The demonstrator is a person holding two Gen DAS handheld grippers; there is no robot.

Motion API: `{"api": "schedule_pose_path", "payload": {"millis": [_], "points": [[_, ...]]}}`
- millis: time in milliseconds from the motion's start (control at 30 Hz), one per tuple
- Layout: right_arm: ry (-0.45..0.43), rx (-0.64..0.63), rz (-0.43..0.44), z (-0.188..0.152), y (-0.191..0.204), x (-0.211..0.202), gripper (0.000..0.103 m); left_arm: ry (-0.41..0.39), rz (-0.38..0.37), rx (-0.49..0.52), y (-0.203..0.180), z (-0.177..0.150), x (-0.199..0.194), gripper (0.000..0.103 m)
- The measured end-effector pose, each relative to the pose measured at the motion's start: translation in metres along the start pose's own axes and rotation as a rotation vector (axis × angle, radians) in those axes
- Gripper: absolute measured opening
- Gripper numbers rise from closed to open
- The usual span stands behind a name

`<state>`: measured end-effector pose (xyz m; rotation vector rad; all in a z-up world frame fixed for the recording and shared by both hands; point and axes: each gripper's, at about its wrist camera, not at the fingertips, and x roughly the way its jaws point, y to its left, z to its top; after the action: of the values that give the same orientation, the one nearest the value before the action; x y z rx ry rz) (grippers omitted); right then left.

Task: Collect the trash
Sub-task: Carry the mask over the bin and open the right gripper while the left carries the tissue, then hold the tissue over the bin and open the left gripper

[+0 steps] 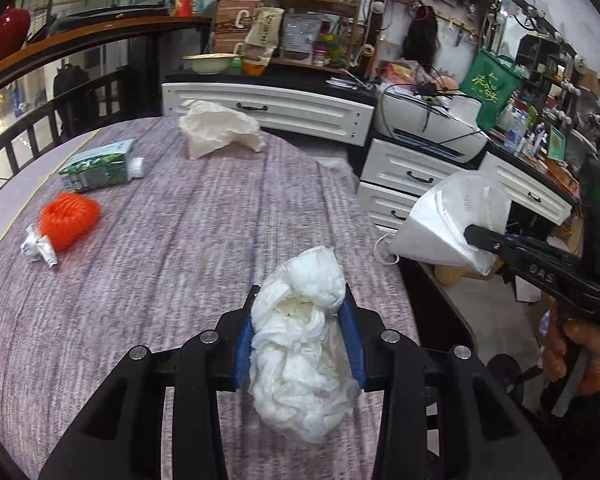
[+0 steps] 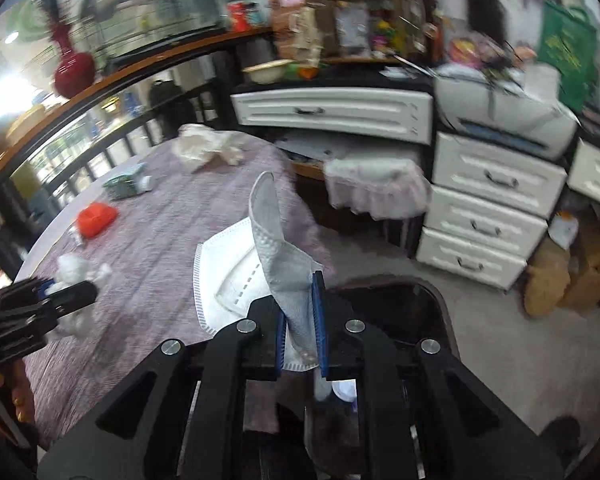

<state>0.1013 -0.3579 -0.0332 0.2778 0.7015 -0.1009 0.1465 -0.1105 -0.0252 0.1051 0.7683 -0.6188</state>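
Left gripper [image 1: 300, 320] squeezes white tissue wad [image 1: 303, 356] over table [image 1: 160, 240]. Right gripper [image 2: 301, 312] pinches white mask [image 2: 236, 272].

white drawers [image 1: 268, 109], green bag [image 1: 489, 88], red vase [image 2: 74, 72]

Carton [image 1: 100, 170] behind net ball [image 1: 68, 220]; on table [image 1: 188, 240]

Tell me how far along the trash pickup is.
Nothing visibly binned yet. In hand: left gripper clamps a tissue wad; right gripper pinches a face mask. Left on the tablecloth: crumpled paper, green carton, orange net, small wrapper.
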Motion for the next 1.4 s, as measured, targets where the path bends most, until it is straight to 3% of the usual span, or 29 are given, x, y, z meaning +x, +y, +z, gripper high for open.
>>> {"api": "schedule_pose_path", "payload": {"millis": [267, 567, 600, 700, 733, 800, 1000, 1400], "points": [[0.103, 0.136, -0.124, -0.011, -0.049, 0.034, 0.013, 0.002, -0.048, 0.036, -0.029, 0.004, 0.007, 0.038], [0.238, 0.278, -0.184, -0.036, -0.093, 0.071, 0.015, 0.026, -0.095, 0.058, -0.049, 0.0, 0.017, 0.038], [0.253, 0.285, -0.197, -0.038, -0.095, 0.074, 0.021, 0.029, -0.101, 0.058, -0.051, 0.0, 0.018, 0.038], [0.278, 0.359, -0.225, -0.046, -0.107, 0.079, 0.066, 0.033, -0.113, 0.064, -0.056, -0.001, 0.02, 0.038], [0.278, 0.387, -0.221, -0.046, -0.11, 0.079, 0.073, 0.035, -0.117, 0.067, -0.058, -0.001, 0.02, 0.038], [0.276, 0.402, -0.231, -0.045, -0.113, 0.078, 0.074, 0.04, -0.126, 0.07, -0.062, -0.001, 0.022, 0.038], [0.155, 0.432, -0.237, -0.034, -0.115, 0.054, 0.078, 0.067, -0.174, 0.079, -0.079, 0.001, 0.034, 0.038], [-0.266, 0.451, -0.275, -0.01, -0.11, -0.031, 0.089, 0.146, -0.251, 0.079, -0.103, 0.004, 0.068, 0.038]]}}
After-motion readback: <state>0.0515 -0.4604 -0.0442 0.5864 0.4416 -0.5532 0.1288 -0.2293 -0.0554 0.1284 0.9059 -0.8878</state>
